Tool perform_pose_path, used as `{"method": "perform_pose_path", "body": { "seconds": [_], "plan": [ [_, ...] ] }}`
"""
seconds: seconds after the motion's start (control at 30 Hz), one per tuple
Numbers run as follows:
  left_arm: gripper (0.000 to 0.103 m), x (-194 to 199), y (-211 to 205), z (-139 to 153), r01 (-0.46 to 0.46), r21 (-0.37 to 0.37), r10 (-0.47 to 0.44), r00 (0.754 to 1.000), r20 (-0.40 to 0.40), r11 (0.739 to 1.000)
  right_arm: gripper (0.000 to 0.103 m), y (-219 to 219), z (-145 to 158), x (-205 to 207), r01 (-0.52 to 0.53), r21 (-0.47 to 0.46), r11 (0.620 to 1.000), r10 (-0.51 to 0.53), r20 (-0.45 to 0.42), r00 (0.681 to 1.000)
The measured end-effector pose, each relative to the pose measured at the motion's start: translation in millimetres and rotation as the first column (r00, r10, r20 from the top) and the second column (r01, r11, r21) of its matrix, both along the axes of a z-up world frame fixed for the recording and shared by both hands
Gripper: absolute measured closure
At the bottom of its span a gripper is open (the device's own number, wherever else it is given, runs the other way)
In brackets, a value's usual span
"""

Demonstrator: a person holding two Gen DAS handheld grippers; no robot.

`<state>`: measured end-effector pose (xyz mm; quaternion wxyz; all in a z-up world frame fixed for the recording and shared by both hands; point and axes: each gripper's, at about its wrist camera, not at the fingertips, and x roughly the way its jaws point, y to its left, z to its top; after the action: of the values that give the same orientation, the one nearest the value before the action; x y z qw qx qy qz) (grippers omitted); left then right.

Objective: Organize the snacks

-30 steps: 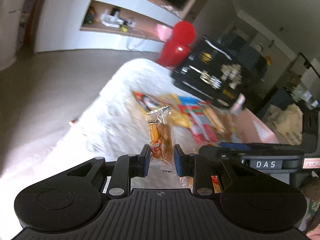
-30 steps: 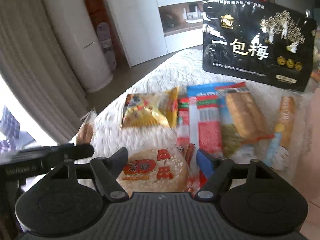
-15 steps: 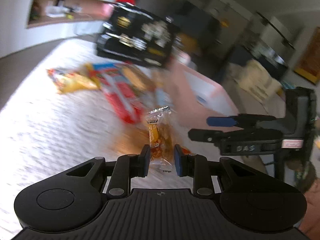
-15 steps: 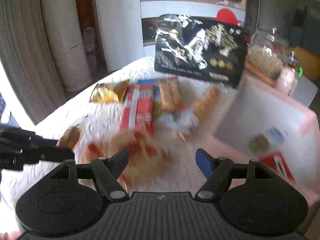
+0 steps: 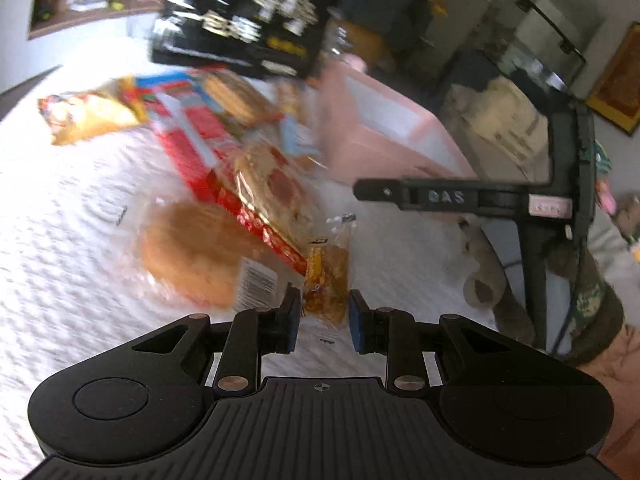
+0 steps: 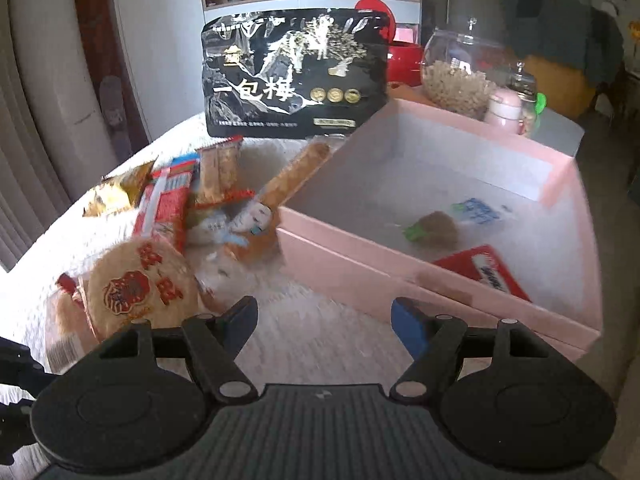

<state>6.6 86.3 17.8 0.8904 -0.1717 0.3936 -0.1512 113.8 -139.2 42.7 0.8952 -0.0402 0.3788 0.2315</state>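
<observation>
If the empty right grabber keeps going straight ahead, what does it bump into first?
Probably the near wall of the pink box. The right gripper is open and empty, with only white tablecloth between its fingers and that wall, though depth is hard to judge here.

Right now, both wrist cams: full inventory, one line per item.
Small snack packet: 1, orange and clear, between the left gripper's pads.
Round rice cracker pack: 1, tan with red print, on the white cloth near the right gripper.
Red striped pack: 1, red and white, on the cloth behind the cracker.
Yellow chip bag: 1, yellow, far edge of the pile.
Long biscuit stick: 1, tan, leaning against the pink box.
Black bag: 1, black with white print, upright at the back.
Pink box: 1, pink, open, a few small items inside.
Glass jar: 1, clear, behind the box.
Left gripper: shut on the packet.
Right gripper: open, empty.
</observation>
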Motion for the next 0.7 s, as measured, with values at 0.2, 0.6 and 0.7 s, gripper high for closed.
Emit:
{"method": "perform_pose_path", "body": {
  "seconds": [0.2,0.6,0.7],
  "plan": [
    [0.073,-2,49,7,-0.178,0.023,0.177,0.983,0.04,0.984,0.028,27,2,-2,-0.033,0.082,0.996,0.037,-0.043,0.998],
    [0.073,-16,97,14,-0.307,-0.017,0.308,0.949,0.069,0.951,0.026,115,0,-38,-0.18,-0.02,0.983,0.181,0.023,0.983],
    [0.073,-17,96,14,-0.3,-0.016,0.3,0.952,0.068,0.954,0.024,129,-12,-38,-0.196,-0.051,0.979,0.198,0.02,0.98]
  ]
}}
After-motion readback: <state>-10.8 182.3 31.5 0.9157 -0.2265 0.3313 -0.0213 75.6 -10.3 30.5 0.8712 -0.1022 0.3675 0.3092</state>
